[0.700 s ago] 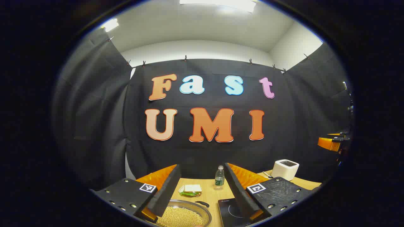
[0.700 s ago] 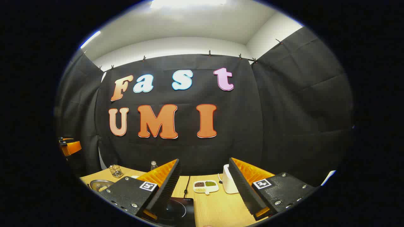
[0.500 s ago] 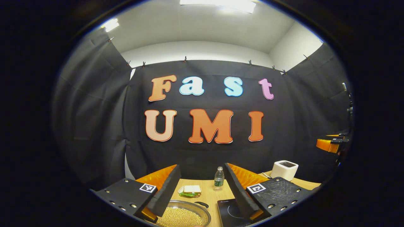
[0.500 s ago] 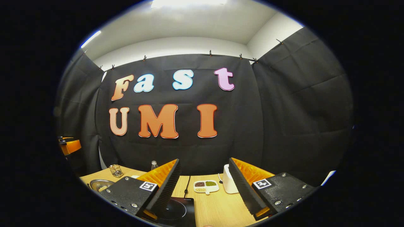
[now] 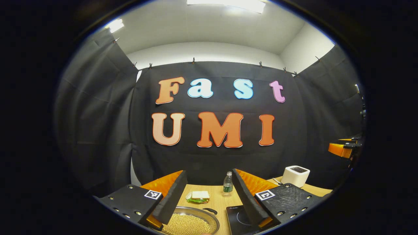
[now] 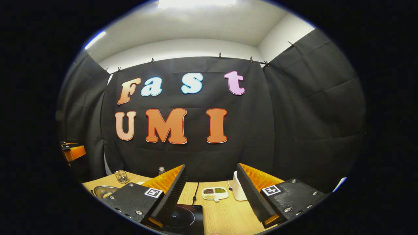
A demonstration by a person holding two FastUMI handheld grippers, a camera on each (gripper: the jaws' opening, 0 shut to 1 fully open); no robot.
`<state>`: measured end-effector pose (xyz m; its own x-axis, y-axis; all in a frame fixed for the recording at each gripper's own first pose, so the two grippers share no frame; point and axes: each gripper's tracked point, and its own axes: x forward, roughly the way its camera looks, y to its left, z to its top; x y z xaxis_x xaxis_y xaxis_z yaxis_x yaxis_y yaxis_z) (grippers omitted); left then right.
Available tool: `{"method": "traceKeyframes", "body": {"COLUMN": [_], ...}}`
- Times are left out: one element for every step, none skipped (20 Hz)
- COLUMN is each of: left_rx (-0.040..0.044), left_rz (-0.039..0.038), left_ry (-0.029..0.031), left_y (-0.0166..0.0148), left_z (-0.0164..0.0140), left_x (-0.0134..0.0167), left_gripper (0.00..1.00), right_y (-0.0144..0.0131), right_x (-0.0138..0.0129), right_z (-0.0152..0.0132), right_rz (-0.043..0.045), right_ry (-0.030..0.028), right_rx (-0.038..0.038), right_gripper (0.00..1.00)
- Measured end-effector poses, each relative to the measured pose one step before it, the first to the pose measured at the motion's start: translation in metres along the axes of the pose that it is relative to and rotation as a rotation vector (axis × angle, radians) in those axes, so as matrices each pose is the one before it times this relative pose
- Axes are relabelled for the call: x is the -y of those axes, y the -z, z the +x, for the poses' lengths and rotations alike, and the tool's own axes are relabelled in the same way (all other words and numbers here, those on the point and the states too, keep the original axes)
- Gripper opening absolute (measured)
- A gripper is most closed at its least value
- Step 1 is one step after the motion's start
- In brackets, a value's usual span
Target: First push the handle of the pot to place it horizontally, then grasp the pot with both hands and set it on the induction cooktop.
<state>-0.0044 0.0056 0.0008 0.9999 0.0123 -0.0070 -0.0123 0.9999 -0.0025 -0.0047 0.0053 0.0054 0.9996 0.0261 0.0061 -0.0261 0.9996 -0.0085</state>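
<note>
On the wooden table (image 5: 215, 204), low in the left gripper view, stands the pot (image 5: 191, 222), a shallow metal one filled with pale yellow beans. Its dark handle (image 5: 209, 211) sticks out from the far rim and points to the right, toward the induction cooktop (image 5: 237, 218), which lies flat just beside the pot. The left gripper (image 5: 207, 199) hangs above the near part of the table with its jaws spread wide and nothing between them. The pot is seen in the gap between its fingers, but they do not touch it.

In the right gripper view, the right gripper (image 6: 212, 197) is also wide open and empty, raised over the table with the induction cooktop (image 6: 184, 218) under its left finger. The pot (image 6: 104, 191) is seen there far to the left, well apart from this gripper.

Further back on the table are a water bottle (image 5: 227, 184), a sandwich (image 5: 198, 196) on a green plate, a white toaster (image 5: 295, 175) and a small divided dish (image 6: 214, 193) of beans (none of these belongs to the task).

I judge that the first step is not yet begun: both grippers are high and away from the pot. Whether the handle already lies horizontally I cannot tell from this angle. The next move calls for lowering one gripper to the handle and pushing it sideways gently, so that the pot turns and the beans do not spill.
</note>
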Motion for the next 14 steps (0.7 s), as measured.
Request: {"method": "traceKeyframes", "body": {"left_rx": [-0.00217,-0.00085,0.00108,0.00241,0.00382,0.00403,0.00303,0.00166,0.0004,-0.00254,-0.00063,-0.00431,-0.00551,-0.00367], "left_rz": [0.00394,0.00273,0.00069,-0.00021,0.00086,0.00119,0.00189,0.00089,-0.00116,-0.00252,-0.00189,-0.00173,0.00229,0.00368], "left_ry": [-0.00104,0.00002,0.00277,0.00385,0.00138,-0.00238,-0.00192,-0.00053,-0.00235,-0.00343,0.00075,-0.00203,0.00129,0.00735], "left_y": [0.00124,0.00063,-0.00125,-0.00087,-0.00116,-0.00166,-0.00079,-0.00074,0.00006,0.0011,0.0013,0.00125,0.00254,0.00125], "left_z": [-0.00069,-0.00114,-0.00087,-0.0001,-0.00022,0.00035,0.00017,-0.00042,-0.00011,-0.00004,-0.00117,0.00069,-0.00013,0.00012], "left_x": [0.00046,0.00043,0.00084,0.00103,-0.00001,-0.00048,-0.00015,0.0004,-0.00075,-0.0016,-0.00038,-0.00125,-0.00026,0.00196], "left_gripper": [0.88,0.88,0.88,0.88,0.88,0.88,0.88,0.88,0.88,0.88,0.88,0.88,0.88,0.91], "right_y": [0.00018,-0.0002,0.00027,0.00043,-0.00033,-0.00098,-0.00037,-0.00133,-0.00071,-0.00084,-0.00049,-0.0003,0.00104,0.00065], "right_x": [-0.00146,-0.00019,-0.00023,-0.00107,-0.00128,0.00041,-0.00014,0.00077,0.00049,0.00174,0.00106,0.0015,0.00062,0.001], "right_z": [0.00019,-0.00024,-0.00029,0.0007,0.00101,0.00008,-0.00021,-0.00144,-0.0001,-0.00029,0.00029,0.00069,0.00034,0.00005], "right_rz": [0.00328,0.00306,0.00011,-0.00274,-0.002,-0.00096,-0.00054,0.00217,0.00356,0.00584,0.00657,0.00521,0.00326,0.00432], "right_ry": [-0.00288,-0.00195,-0.00183,-0.00094,0.00276,0.0035,0.0,0.0015,0.00227,0.00344,0.00367,0.00317,0.00242,0.00302], "right_rx": [0.00024,-0.00104,-0.00145,-0.00022,0.00151,0.00225,0.00312,0.00228,0.00167,0.00192,0.00219,0.00078,-0.00227,-0.0021], "right_gripper": [0.94,0.95,0.95,0.95,0.95,0.95,0.95,0.95,0.95,0.95,0.95,0.95,0.95,0.94]}}
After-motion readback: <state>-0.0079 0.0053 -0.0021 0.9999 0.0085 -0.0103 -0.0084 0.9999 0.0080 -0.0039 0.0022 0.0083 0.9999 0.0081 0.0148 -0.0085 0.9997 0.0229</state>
